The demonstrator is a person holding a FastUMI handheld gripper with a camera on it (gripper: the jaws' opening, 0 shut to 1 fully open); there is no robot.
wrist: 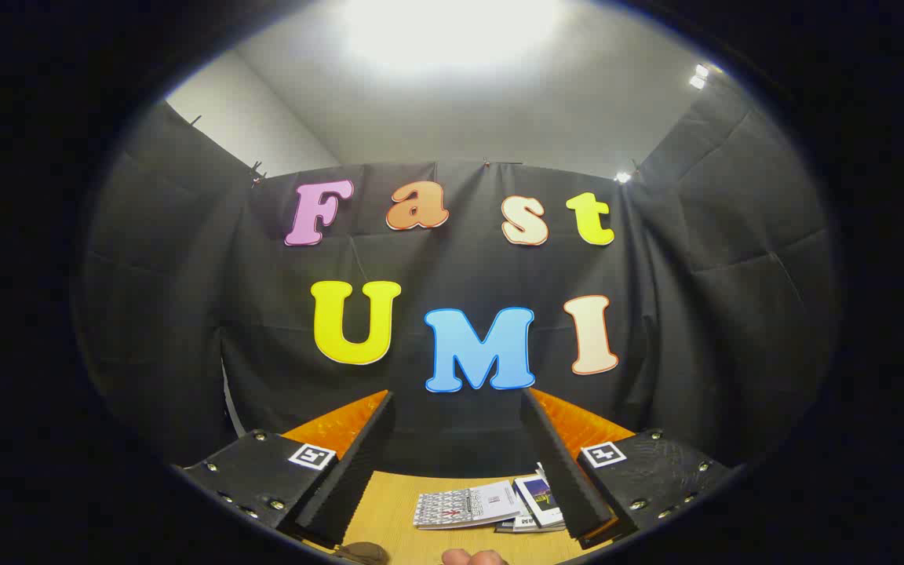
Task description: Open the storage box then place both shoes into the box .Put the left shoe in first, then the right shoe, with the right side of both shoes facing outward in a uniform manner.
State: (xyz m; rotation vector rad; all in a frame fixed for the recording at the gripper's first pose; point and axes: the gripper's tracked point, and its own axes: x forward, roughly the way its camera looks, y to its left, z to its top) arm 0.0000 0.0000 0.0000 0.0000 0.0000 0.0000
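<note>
While spread, claw [456, 463] over flat booklets [468, 506]

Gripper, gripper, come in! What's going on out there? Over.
Gripper open, holding nothing, aimed at the black cloth wall. Booklets on the wooden table between the fingers. No box or shoes spotted. Nothing blocking.

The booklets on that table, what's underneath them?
The booklets lie on a wooden table, between the open gripper's fingers. Whatever is beneath the stack is covered. The black cloth wall hangs beyond.
</note>
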